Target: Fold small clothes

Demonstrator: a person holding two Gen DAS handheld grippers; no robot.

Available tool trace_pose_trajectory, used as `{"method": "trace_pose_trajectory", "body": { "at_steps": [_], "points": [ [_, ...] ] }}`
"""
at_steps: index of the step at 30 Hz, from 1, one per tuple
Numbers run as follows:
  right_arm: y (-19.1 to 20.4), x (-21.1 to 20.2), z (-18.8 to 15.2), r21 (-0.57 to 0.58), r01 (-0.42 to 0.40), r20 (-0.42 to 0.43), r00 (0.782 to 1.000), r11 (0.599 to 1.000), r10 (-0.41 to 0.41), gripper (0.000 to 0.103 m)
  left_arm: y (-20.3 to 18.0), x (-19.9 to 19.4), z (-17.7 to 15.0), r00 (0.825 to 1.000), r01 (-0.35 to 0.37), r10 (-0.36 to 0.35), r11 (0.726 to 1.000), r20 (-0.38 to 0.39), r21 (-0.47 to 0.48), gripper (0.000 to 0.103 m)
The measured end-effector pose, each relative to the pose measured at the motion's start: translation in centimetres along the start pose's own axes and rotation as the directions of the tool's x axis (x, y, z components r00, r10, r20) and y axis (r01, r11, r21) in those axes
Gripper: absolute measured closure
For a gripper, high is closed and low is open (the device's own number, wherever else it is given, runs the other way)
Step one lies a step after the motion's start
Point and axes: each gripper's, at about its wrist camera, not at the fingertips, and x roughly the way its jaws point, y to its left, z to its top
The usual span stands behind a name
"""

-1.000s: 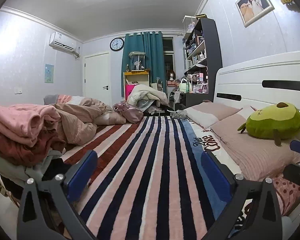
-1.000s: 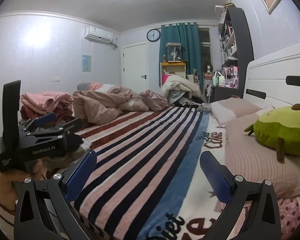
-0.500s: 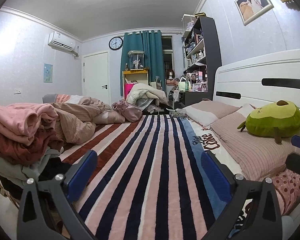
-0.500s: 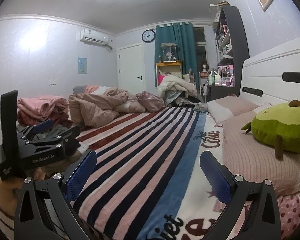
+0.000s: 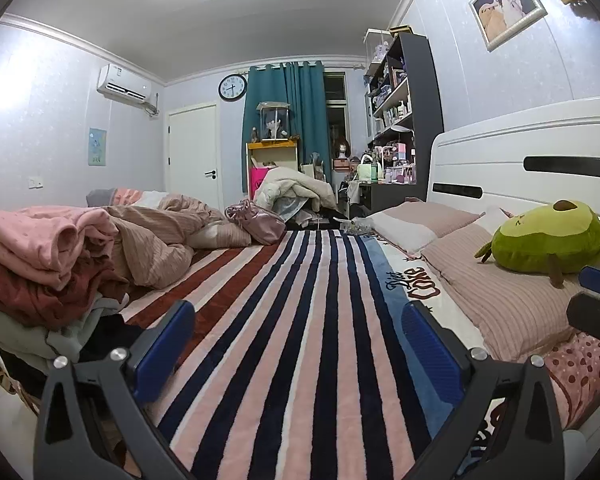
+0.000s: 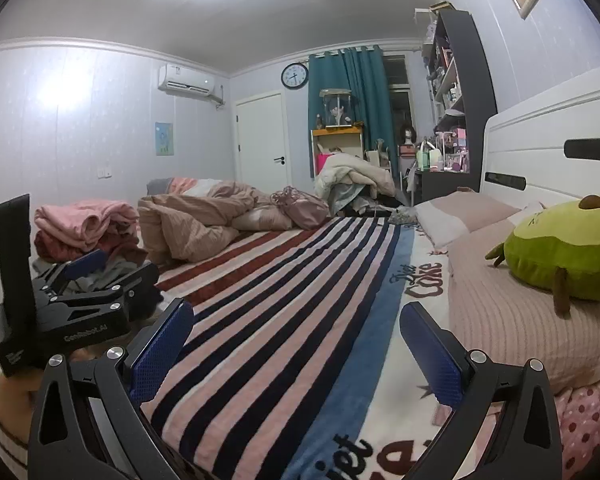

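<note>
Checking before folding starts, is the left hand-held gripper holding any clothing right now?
No, the left hand-held gripper is open and empty above the striped blanket.

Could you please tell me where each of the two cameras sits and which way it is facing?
Left wrist: on the left gripper, low, looking along the striped blanket; the right gripper's tip shows at right.
Right wrist: on the right gripper, facing likewise; the left gripper shows at left.
Shared: clothes pile, avocado plush, clock.
</note>
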Motion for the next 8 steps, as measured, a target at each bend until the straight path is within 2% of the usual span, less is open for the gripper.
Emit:
{"method": "trace_pose_trajectory", "body": {
  "at_steps": [8],
  "points": [
    [0.18,0.0,0.07,0.005,0.001,0.002,1.0,1.0,-0.001,0.0,0.09,-0.27,0.09,1.0,0.022,-0.022,1.0,-0.004,-0.012,0.001]
  ]
}}
